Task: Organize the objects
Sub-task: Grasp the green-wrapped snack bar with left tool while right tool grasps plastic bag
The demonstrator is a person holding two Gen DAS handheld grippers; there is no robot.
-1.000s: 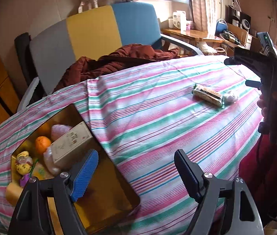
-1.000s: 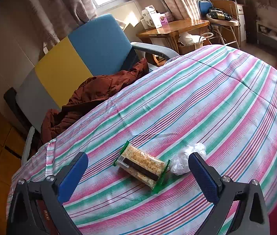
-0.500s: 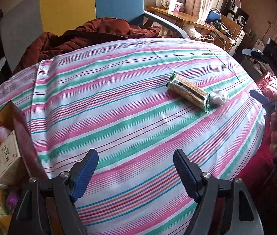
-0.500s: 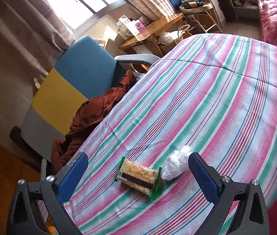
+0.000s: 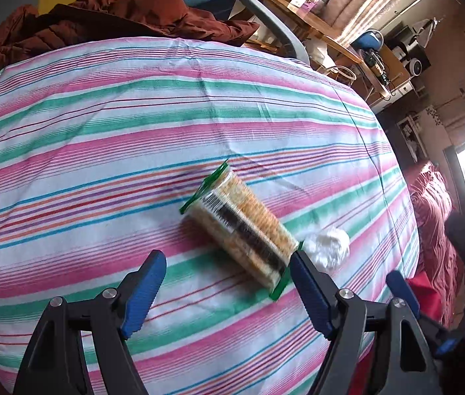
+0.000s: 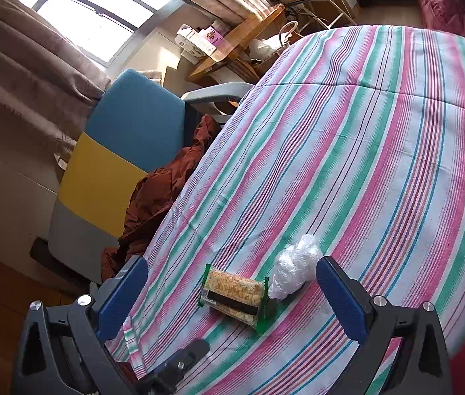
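Looking along the left gripper (image 5: 227, 283), spread and empty: the clear green-edged cracker packet (image 5: 240, 230) lies just ahead on the striped tablecloth (image 5: 134, 125), long axis diagonal, its near end by the right-hand finger.

From the right gripper (image 6: 232, 291), also spread, the packet sits ahead between the 2 fingers; a crumpled clear plastic wad (image 6: 293, 265) touches its right end.

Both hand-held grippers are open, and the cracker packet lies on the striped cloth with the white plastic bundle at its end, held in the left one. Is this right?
Not quite: the left hand-held gripper holds nothing. The left wrist view shows the cracker packet and white plastic bundle both lying free on the striped cloth. The right hand-held gripper is open too.
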